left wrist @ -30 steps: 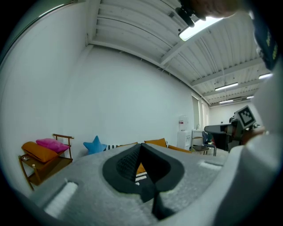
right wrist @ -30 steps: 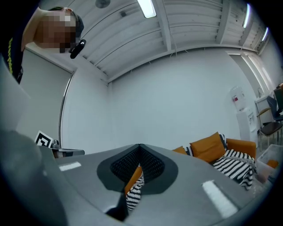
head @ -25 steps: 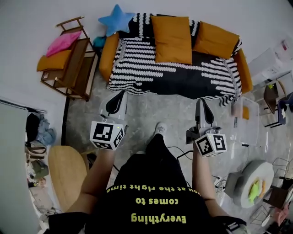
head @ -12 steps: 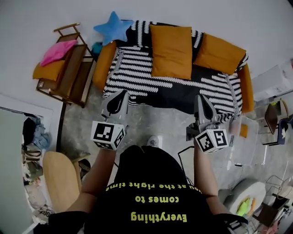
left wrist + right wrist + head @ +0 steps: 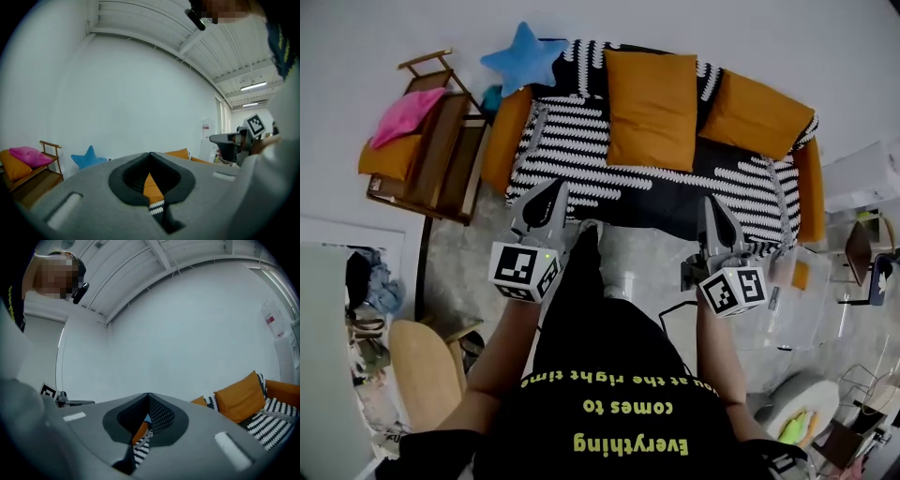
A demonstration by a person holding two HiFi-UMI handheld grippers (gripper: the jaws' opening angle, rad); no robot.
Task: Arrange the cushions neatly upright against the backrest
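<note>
A sofa [image 5: 581,141] with a black-and-white striped cover stands ahead of me. One orange cushion [image 5: 652,94] leans upright at the middle of the backrest. A second orange cushion [image 5: 757,114] leans at the right end, also seen in the right gripper view [image 5: 241,397]. A blue star cushion [image 5: 522,58] sits on the sofa's left corner, and shows in the left gripper view [image 5: 89,158]. My left gripper [image 5: 555,189] and right gripper [image 5: 710,206] hover short of the sofa's front edge. Both are shut and hold nothing.
A wooden chair [image 5: 441,155] stands left of the sofa with a pink cushion [image 5: 398,117] and an orange cushion [image 5: 380,157] on it. A clear plastic box [image 5: 802,281] and small furniture crowd the floor at the right. A round wooden stool [image 5: 422,361] is at the lower left.
The person has stepped towards the sofa, one leg now forward between the grippers. Both grippers have come nearer to the sofa's front edge and stayed shut.
</note>
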